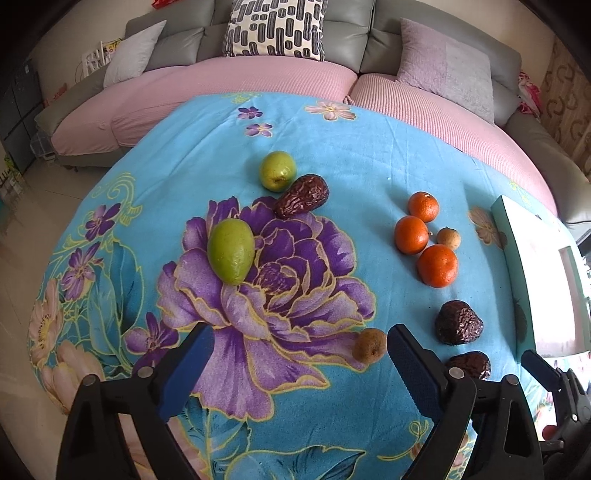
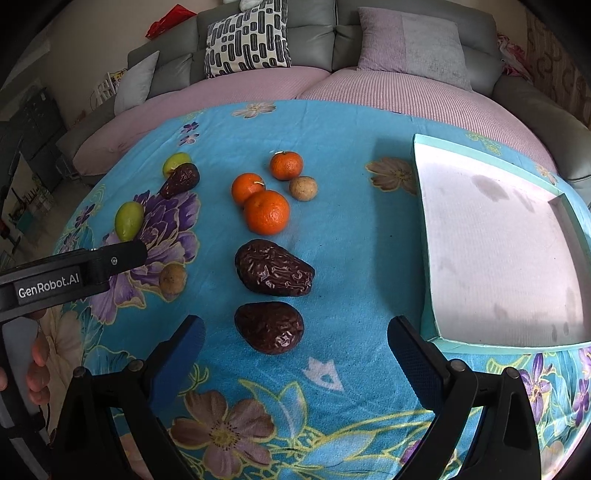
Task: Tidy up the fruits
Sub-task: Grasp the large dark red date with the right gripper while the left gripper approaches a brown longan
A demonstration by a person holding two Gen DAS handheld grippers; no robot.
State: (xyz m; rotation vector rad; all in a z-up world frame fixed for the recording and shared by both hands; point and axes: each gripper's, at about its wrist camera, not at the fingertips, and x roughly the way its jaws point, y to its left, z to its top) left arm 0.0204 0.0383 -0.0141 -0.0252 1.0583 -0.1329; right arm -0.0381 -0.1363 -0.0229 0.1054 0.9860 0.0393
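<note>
Flanking the right tool [image 2: 295, 350], a tray [image 2: 424, 229], perhaps empty.

Grey sofa [image 1: 332, 33], patterned cushion [image 1: 275, 27], perhaps shelving [image 1: 16, 110] far left.

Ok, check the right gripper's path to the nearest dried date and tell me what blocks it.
Nothing visible does. The right gripper is open, and the nearest dried date lies on the blue cloth just ahead between its fingers, with the tray off to the right.
</note>
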